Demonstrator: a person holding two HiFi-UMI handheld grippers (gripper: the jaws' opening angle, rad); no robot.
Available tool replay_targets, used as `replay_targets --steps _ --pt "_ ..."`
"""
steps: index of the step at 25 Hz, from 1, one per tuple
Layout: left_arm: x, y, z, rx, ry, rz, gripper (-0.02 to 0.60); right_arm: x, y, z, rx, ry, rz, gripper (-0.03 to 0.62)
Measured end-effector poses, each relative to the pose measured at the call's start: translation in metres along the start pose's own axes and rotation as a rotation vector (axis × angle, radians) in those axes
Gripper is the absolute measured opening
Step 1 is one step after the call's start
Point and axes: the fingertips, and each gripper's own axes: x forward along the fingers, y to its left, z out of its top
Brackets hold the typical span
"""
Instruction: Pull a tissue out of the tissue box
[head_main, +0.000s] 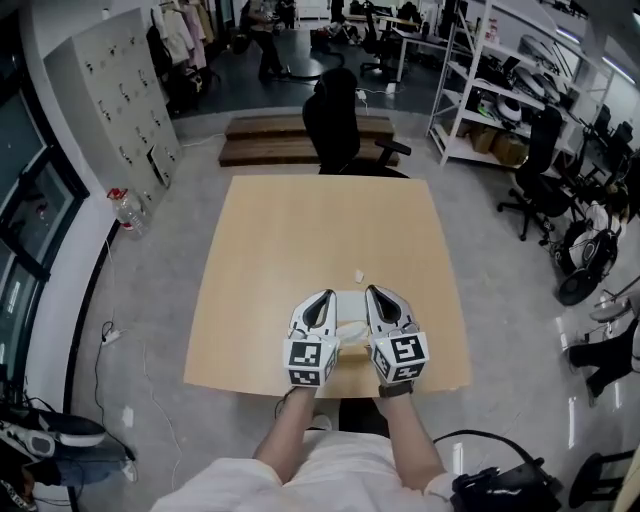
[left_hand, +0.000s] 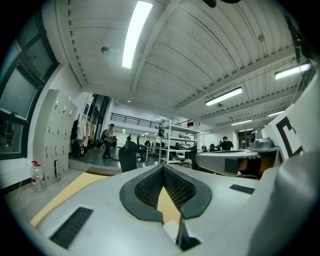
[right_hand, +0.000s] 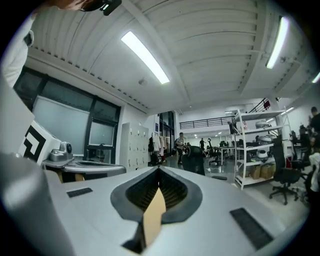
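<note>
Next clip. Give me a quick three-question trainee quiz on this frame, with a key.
1. True or false: the right tongs stand wide open.
2. What stands at the far edge of the table? A) a black office chair B) a ladder C) a trolley
3. Fill in: the left tongs are over the table's ___ edge (near or far, from the person).

Key: 1 false, the jaws are together. 2 A. 3 near.

- The tissue box (head_main: 351, 329) shows only as a pale strip between the left gripper (head_main: 323, 296) and the right gripper (head_main: 373, 291); they cover the rest.
- A white scrap (head_main: 358, 275) on the table (head_main: 300, 230) is too small to identify.
- The bottom edge cuts off the person's lap (head_main: 330, 480).
</note>
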Motion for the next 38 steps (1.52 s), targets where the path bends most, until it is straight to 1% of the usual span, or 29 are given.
replay_targets --steps 2,6,11,13,17,20,23,28,38 --pt "0.013 0.011 -0.002 0.005 0.009 0.013 0.000 0.015 -0.003 -0.002 -0.016 0.006 0.021 0.002" --pt "0.039 0.020 -0.012 0.008 0.041 0.018 0.000 0.041 -0.023 -0.015 0.016 0.041 0.045 0.002" --pt "0.063 0.033 -0.024 0.005 0.066 0.027 0.000 0.069 -0.038 -0.031 0.021 0.077 0.064 0.002" --pt "0.069 0.036 -0.030 0.002 0.076 0.035 0.000 0.075 -0.039 -0.041 0.016 0.116 0.092 0.002" --pt "0.077 0.043 -0.046 -0.015 0.106 0.044 0.000 0.086 -0.036 -0.074 0.024 0.241 0.158 0.002" --pt "0.079 0.052 -0.056 -0.035 0.126 0.055 0.000 0.092 -0.033 -0.089 0.034 0.283 0.180 0.002" --pt "0.083 0.055 -0.060 -0.061 0.124 0.064 0.000 0.094 -0.033 -0.099 0.030 0.306 0.191 0.002" --pt "0.089 0.054 -0.066 -0.060 0.137 0.067 0.000 0.095 -0.035 -0.106 0.024 0.319 0.196 0.002" --pt "0.084 0.053 -0.093 -0.047 0.203 0.058 0.000 0.099 -0.034 -0.113 0.014 0.331 0.190 0.002"
